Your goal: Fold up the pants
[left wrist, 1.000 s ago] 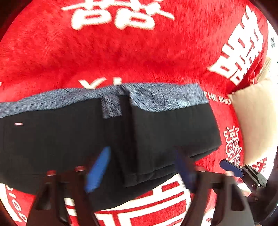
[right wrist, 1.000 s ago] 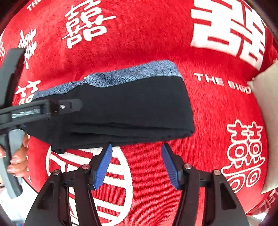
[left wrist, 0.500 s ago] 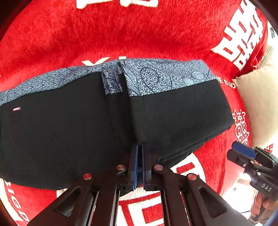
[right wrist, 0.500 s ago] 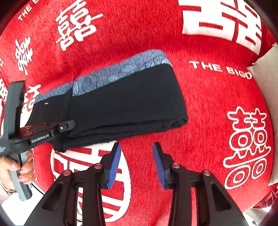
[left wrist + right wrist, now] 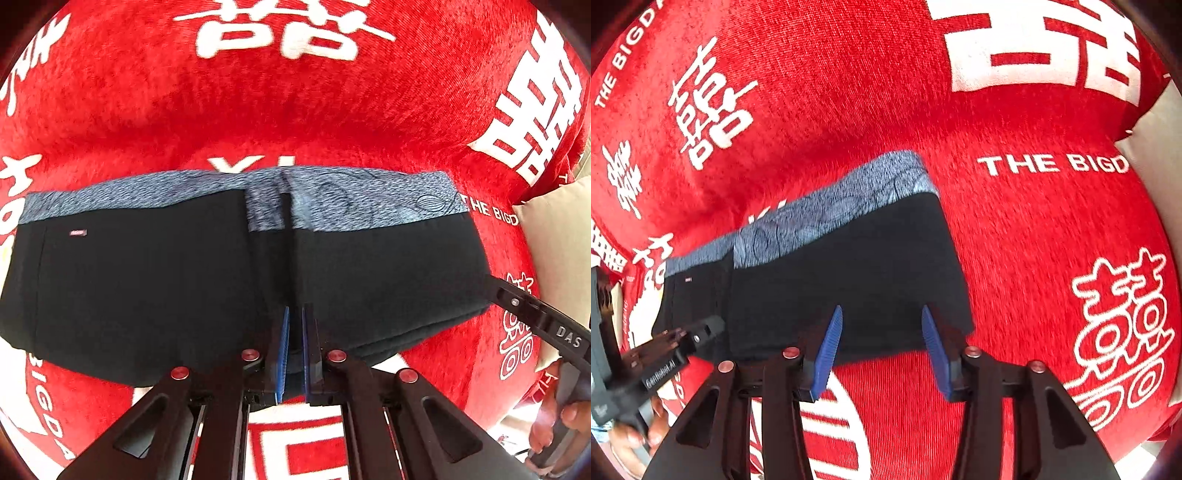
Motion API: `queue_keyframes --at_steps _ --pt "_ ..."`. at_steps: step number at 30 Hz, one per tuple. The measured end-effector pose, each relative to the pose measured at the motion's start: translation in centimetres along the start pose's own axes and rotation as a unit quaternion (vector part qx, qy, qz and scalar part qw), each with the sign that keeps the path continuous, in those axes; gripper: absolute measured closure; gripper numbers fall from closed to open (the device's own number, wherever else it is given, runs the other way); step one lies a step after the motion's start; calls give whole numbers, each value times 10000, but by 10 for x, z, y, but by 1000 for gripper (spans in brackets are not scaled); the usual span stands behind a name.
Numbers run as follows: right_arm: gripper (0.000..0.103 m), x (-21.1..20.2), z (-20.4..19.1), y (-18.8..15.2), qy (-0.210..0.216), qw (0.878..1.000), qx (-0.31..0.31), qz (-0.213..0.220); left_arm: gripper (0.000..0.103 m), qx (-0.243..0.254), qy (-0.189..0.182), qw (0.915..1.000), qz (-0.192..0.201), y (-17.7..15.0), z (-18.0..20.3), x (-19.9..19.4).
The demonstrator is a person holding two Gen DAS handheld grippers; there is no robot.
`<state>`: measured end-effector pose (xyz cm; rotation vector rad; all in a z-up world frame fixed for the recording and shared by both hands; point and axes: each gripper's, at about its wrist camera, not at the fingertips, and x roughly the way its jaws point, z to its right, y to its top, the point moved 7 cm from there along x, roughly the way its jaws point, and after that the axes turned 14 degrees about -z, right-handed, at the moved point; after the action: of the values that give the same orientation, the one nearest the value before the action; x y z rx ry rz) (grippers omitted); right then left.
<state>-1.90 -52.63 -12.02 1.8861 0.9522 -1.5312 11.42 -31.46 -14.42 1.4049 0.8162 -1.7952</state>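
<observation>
The black pants (image 5: 147,288) with a blue-grey patterned waistband (image 5: 351,203) lie folded on the red blanket (image 5: 295,110); a folded layer covers their right half. My left gripper (image 5: 294,314) is shut on the near edge of the pants at the fold line. My right gripper (image 5: 881,314) is open, its blue pads over the near right edge of the pants (image 5: 868,266) with nothing held. Each gripper shows in the other's view, the right one (image 5: 535,321) at the pants' right end, the left one (image 5: 683,339) at their left end.
The red blanket (image 5: 1015,240) with white characters and lettering covers the whole surface. A cream pillow (image 5: 561,251) lies at the right edge, also in the right wrist view (image 5: 1160,147). The person's hands (image 5: 561,417) hold the gripper handles.
My left gripper closed on the near edge of the pants and stays shut. My right gripper moved forward to the pants' right end and its jaws opened wider.
</observation>
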Motion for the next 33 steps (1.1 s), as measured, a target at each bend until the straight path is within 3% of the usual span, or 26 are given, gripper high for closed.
queue_keyframes --at_steps 5,8,9,17,18,19,20,21,22,29,33 --pt "53 13 7 10 -76 9999 141 -36 97 164 58 9998 88 11 28 8" --pt "53 31 9 11 -58 9996 113 -253 97 65 209 9997 -126 14 28 36" --pt "52 32 9 11 -68 9996 79 -253 97 46 189 9998 -20 15 27 39" --pt "51 15 5 1 -33 9998 -131 -167 97 78 352 9993 49 16 29 25" --pt "51 12 4 0 -22 9998 -142 -158 92 67 365 9993 40 15 30 23" --pt "51 9 3 -2 -5 9997 -163 -153 61 39 342 9994 37 13 30 21" --pt "51 6 3 -6 9 9997 -190 -152 18 -2 346 9994 78 12 30 19" --pt "51 3 2 -10 11 9996 -226 -153 8 -65 404 9990 163 11 30 15" --pt "51 0 1 -14 5 9995 -277 -156 7 -106 453 9985 279 10 30 9" --pt "50 -6 -5 -35 12 9987 -423 -278 7 -329 614 9975 101 -6 20 3" --pt "40 -6 -8 -47 29 9981 -437 -424 7 -470 743 9961 74 -18 5 -4"
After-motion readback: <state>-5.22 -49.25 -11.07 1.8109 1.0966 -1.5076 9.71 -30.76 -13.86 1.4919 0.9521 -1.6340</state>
